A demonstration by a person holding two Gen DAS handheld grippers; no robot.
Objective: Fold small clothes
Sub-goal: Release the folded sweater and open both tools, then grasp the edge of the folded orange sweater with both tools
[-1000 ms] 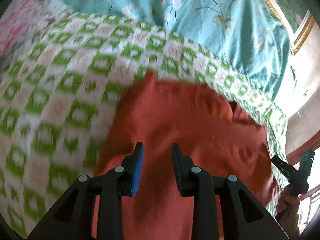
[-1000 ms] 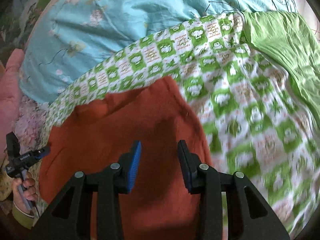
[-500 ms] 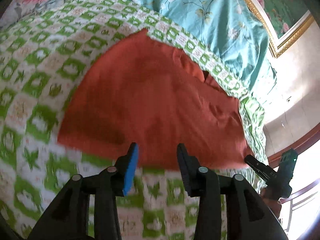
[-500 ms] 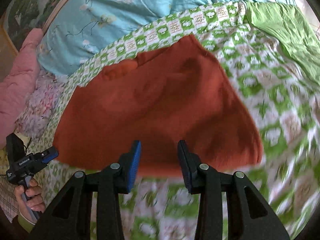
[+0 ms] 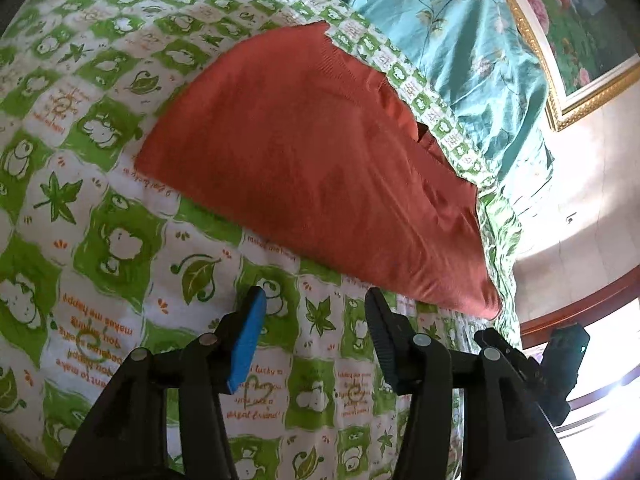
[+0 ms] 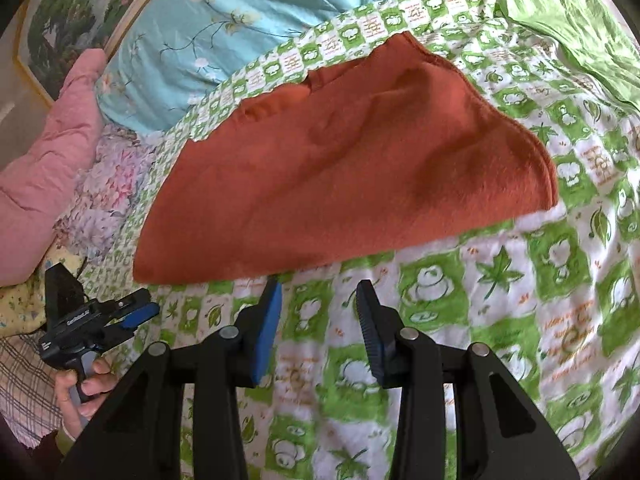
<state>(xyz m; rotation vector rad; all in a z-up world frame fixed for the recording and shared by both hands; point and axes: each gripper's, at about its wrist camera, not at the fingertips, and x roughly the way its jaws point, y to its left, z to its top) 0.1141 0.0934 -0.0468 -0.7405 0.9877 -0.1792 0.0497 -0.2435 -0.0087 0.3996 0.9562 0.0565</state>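
While both pairs of jaws stand open and empty over the bed, the left gripper (image 5: 316, 332) and the right gripper (image 6: 318, 316) hover just short of the near edge of the rust-orange knitted garment (image 5: 320, 168), which lies flat on the green-and-white cartoon-print quilt (image 5: 120, 240). Judged from its soft sag and shallow wrinkles, the garment is light, limp and slightly fuzzy, so it should bend wherever it is lifted, drag a little on the quilt, and hold no shape by itself. Good places to pinch look like the two near corners: in the left wrist view the corner at 4 o'clock, in the right wrist view the corner at 8 o'clock. A doubled hem shows at 3 o'clock in the right view, so several layers may need catching together. Farther off, a small notch at the far edge hints at a neckline or opening, but I cannot tell what kind of garment this is, nor where its sleeves lie. Beyond it, a turquoise floral sheet (image 6: 240, 12) and a framed painting (image 5: 572, 20) are cut off by the fisheye rim.
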